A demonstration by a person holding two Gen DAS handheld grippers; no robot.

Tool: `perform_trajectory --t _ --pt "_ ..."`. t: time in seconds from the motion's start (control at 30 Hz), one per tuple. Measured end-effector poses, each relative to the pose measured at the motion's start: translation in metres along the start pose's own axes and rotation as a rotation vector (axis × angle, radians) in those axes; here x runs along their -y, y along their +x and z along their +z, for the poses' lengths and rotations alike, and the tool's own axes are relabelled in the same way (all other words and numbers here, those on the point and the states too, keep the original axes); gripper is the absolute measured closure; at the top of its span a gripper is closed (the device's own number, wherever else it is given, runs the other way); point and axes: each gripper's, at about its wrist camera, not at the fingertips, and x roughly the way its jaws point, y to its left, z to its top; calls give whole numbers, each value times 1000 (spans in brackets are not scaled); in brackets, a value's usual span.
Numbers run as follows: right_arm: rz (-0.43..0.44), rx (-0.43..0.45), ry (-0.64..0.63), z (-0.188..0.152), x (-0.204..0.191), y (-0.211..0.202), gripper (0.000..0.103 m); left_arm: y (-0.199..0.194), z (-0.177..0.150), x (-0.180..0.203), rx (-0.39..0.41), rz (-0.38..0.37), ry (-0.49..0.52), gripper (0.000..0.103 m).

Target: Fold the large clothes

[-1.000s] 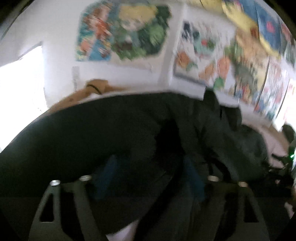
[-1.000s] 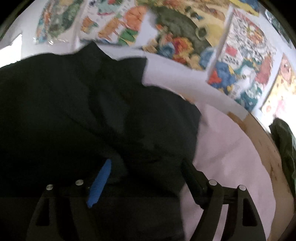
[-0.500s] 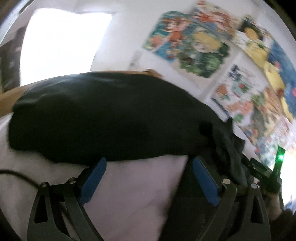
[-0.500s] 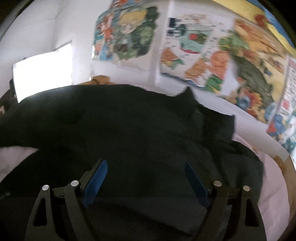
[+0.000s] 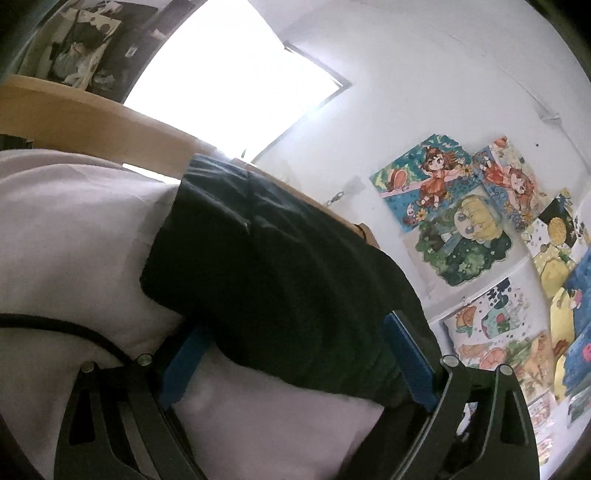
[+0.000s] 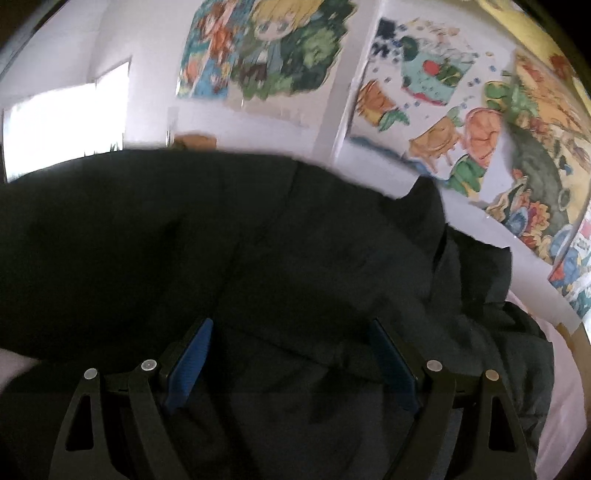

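both tongs wide open, nothing gripped.
left tongs [image 5: 295,354] and right tongs [image 6: 291,354], just opening, straddle dark garment [image 5: 280,280] at frame centre, on pale sheet [image 5: 74,229].

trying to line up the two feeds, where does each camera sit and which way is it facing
Left wrist: sits on the left gripper, looking along its open blue-padded fingers at the near edge of the black fabric garment on the pale pink sheet, bright window beyond.
Right wrist: sits on the right gripper, jaws open and just been opening, nothing clamped, angled down over the garment's middle.
Shared: the same garment, sheet and blond-haired cartoon poster. No hand or sleeve shows.
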Motion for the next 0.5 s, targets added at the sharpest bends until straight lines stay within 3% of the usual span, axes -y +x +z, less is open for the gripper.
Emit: perform_trajectory --t 0.13,0.2,0.27,0.4,0.5 --pt "-30 -24 -17 -6 -4 22 5 -4 -2 1 37 27 18 37" --pt "-26 -43 -5 -9 -2 33 0 -1 -3 2 56 49 25 59" --pt "-7 -54 10 -13 0 44 0 2 -4 4 69 65 32 70" --pt "0 -43 24 -19 3 49 0 6 -5 12 89 55 63 85" --pt "23 -14 44 -16 10 38 0 3 -4 24 116 31 108 89"
